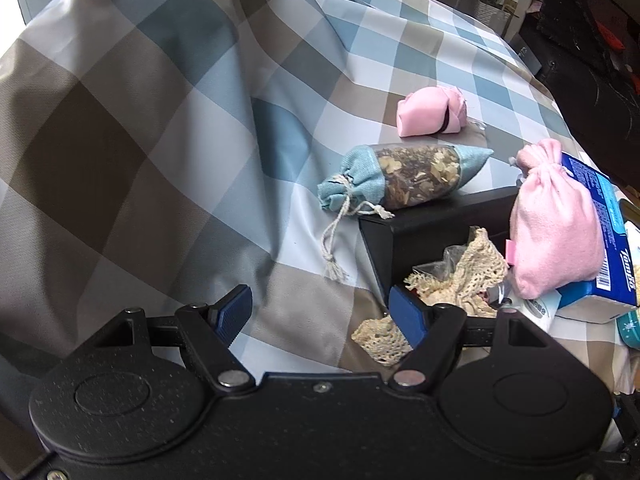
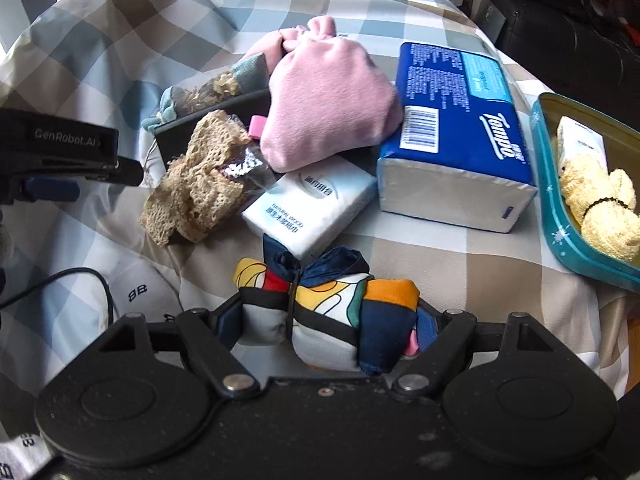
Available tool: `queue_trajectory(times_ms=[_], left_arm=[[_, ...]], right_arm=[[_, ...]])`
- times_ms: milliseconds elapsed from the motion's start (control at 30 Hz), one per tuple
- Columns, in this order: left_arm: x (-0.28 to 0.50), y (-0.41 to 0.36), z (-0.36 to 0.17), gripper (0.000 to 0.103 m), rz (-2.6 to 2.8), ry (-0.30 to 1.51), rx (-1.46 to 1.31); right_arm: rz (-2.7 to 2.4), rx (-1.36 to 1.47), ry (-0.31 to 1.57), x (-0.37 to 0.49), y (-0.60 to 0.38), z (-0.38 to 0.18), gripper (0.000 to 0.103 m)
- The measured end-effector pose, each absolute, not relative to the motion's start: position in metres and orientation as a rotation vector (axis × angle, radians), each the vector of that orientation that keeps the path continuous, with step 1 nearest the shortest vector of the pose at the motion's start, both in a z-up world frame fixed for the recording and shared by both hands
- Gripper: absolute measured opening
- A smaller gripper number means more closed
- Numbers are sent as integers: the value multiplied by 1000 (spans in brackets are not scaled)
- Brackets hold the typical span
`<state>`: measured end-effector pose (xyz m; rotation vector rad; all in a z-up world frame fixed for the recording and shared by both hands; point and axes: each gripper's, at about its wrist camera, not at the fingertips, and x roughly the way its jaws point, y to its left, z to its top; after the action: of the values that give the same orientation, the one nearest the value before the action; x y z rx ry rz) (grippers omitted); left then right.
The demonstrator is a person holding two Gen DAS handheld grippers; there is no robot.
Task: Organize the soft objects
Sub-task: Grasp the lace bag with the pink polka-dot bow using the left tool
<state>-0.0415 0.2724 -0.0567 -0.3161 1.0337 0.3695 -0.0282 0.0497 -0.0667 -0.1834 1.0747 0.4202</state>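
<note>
A home bedroom: a checked bedsheet [image 1: 400,60] covers the bed, a potted plant [image 1: 490,0] behind.

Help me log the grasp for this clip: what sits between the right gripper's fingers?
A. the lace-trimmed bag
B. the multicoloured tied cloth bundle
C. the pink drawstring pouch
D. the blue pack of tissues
B: in the right wrist view the multicoloured tied cloth bundle fills the gap of the right gripper, both pads against its ends, while the other three lie further off on the bed.

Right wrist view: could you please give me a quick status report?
Right tongs shut on scarf bundle. Left tongs open, empty, beside lace. Tissue pack just ahead of the bundle.
</note>
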Motion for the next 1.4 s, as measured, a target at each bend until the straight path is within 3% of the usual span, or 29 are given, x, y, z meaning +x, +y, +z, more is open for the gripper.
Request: queue_trajectory(times_ms=[200, 633, 767, 1267, 1367, 1400], left_arm=[[-37, 269, -62, 71, 309, 1056, -385], [-33, 258, -51, 71, 302, 1005, -370], [-26, 249, -47, 81, 226, 987, -366], [16, 224, -65, 83, 213, 1094, -336], [13, 221, -65, 77, 229, 1092, -310], [11, 221, -64, 69, 225, 1093, -308]], right_arm=[[371, -167, 1125, -18, 39, -75, 81], [389, -282, 1144, -22, 54, -94, 93], [396, -275, 1150, -21, 55, -94, 95], [432, -229, 1151, -15, 45, -94, 99], [436, -226, 1151, -15, 45, -93, 99], [437, -224, 1152, -15, 44, -93, 100]])
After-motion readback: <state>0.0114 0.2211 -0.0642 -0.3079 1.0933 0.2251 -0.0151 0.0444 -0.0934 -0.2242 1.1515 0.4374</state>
